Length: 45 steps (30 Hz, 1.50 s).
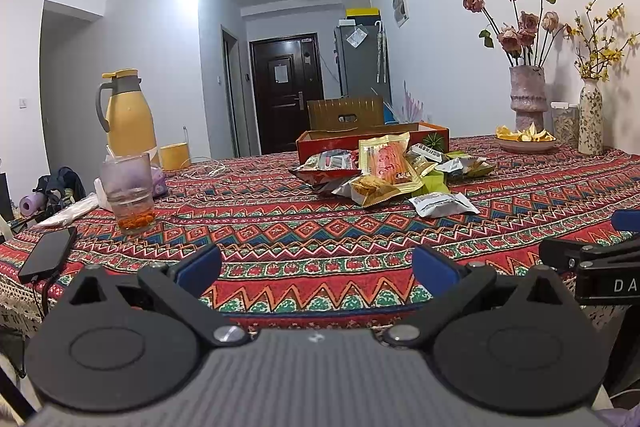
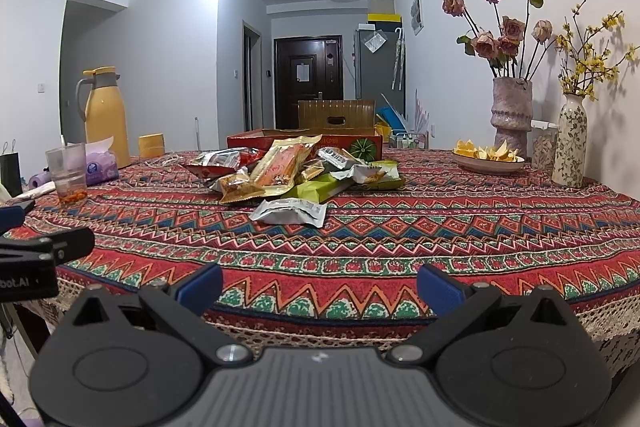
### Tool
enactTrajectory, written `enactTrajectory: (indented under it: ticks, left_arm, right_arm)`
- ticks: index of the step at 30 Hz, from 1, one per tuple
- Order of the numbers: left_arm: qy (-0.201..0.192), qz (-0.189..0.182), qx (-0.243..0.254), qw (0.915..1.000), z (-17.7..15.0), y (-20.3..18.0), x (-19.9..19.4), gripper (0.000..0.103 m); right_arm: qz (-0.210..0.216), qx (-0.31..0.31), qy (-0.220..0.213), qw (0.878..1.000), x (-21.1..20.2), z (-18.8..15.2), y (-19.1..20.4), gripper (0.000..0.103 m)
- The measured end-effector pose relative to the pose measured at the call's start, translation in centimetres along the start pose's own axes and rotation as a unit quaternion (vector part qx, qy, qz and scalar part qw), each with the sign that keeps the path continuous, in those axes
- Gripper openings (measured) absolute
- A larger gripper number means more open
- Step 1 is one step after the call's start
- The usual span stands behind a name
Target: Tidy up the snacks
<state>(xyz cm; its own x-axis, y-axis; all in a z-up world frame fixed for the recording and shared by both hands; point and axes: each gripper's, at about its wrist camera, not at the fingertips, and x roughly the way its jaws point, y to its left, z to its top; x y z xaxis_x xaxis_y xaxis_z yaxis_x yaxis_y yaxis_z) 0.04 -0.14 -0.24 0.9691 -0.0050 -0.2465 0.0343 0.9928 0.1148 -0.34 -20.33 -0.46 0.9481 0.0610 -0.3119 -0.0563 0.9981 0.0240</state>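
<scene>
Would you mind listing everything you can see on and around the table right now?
Snack packets: a pile, mixed colours, table centre.
Silver packet: one, nearest edge of pile.
Red box: one, open, behind pile.
Cardboard box: one, brown, behind red box.
Thermos: one, yellow, far left.
Glass: one, clear, left.
Phone: one, black, left edge.
Plate: one, holding yellow pieces, right.
Vases: two, with flowers, right.
Tablecloth: one, red patterned.
Left gripper: open, empty.
Right gripper: open, empty.
</scene>
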Motion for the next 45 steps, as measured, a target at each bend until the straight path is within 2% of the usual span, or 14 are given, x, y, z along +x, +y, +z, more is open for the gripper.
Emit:
enactTrajectory:
  ticks: [7,16,22,29,35,39,42,43,45]
  left_arm:
    - [-0.004,-0.001,-0.003,1.0000,1.0,0.3,0.9,0.103]
    - [0.005,-0.014,-0.026,0.9995,3.7,1.1,4.7,0.103]
    - [0.026,-0.025,-0.026,0.9990,4.9,1.8,8.3,0.103]
    - [0.056,-0.053,-0.036,0.9964,5.7,3.1,12.6,0.103]
    - [0.088,-0.074,-0.030,0.9929,6.0,3.3,16.5,0.103]
    - [0.115,-0.096,-0.029,0.9883,6.2,3.7,19.2,0.103]
    - [0.128,-0.115,-0.037,0.9843,6.4,4.1,20.6,0.103]
    - [0.132,-0.122,-0.039,0.9829,6.5,4.1,21.0,0.103]
    - [0.144,-0.135,-0.041,0.9794,6.7,4.0,21.8,0.103]
  right_arm:
    - [-0.001,0.002,-0.009,1.000,0.3,1.0,-0.4,0.103]
    - [0.002,-0.007,-0.005,1.000,3.9,4.3,-1.3,0.103]
    - [0.013,-0.021,0.037,0.999,7.8,6.0,-1.4,0.103]
    - [0.029,-0.072,0.095,0.992,13.8,7.6,-0.1,0.100]
    - [0.039,-0.093,0.173,0.980,19.8,7.9,1.7,0.089]
    - [0.021,-0.114,0.181,0.977,22.0,8.6,3.1,0.091]
    - [0.023,-0.138,0.183,0.973,22.8,9.2,3.7,0.089]
    - [0.028,-0.141,0.186,0.972,23.1,9.4,3.7,0.088]
    - [0.046,-0.135,0.191,0.971,23.4,9.6,3.8,0.077]
